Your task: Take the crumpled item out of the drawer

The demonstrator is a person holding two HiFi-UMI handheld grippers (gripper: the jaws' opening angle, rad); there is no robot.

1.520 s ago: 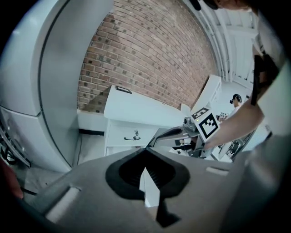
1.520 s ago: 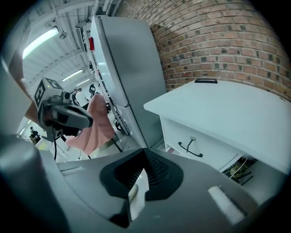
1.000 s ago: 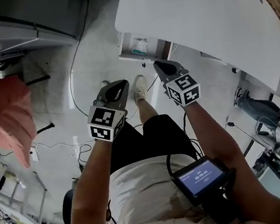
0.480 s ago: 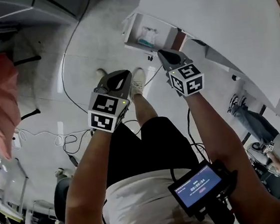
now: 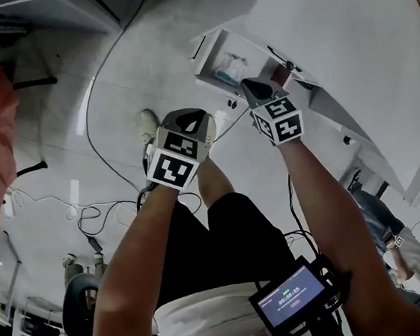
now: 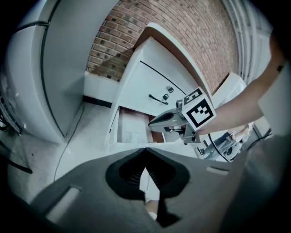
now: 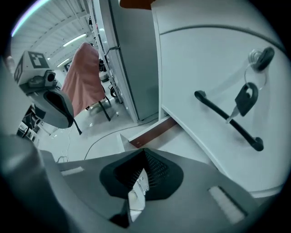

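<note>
The low drawer [image 5: 206, 57] of the white cabinet stands pulled open. A pale crumpled item [image 5: 228, 70] lies inside it, and it also shows faintly in the left gripper view [image 6: 134, 135]. My right gripper [image 5: 251, 86] hovers just above the drawer's near right corner, its jaws shut and empty [image 7: 144, 151]. My left gripper [image 5: 187, 121] is to the left of it and short of the drawer, over the floor. Its jaws meet at the tips with nothing between them [image 6: 144, 150]. The left gripper view catches the right gripper [image 6: 164, 121] over the open drawer [image 6: 119, 132].
Above the open drawer is a shut drawer front with a black handle [image 7: 227, 122] and a key in its lock [image 7: 246, 99]. Cables [image 5: 89, 132] trail over the floor. A pink cloth [image 7: 84, 75] hangs at the left. The person's feet and legs [image 5: 215, 178] are under the grippers.
Both grippers have come down and closer to the open drawer, which now lies right by the right gripper's tip. Both stay shut.
</note>
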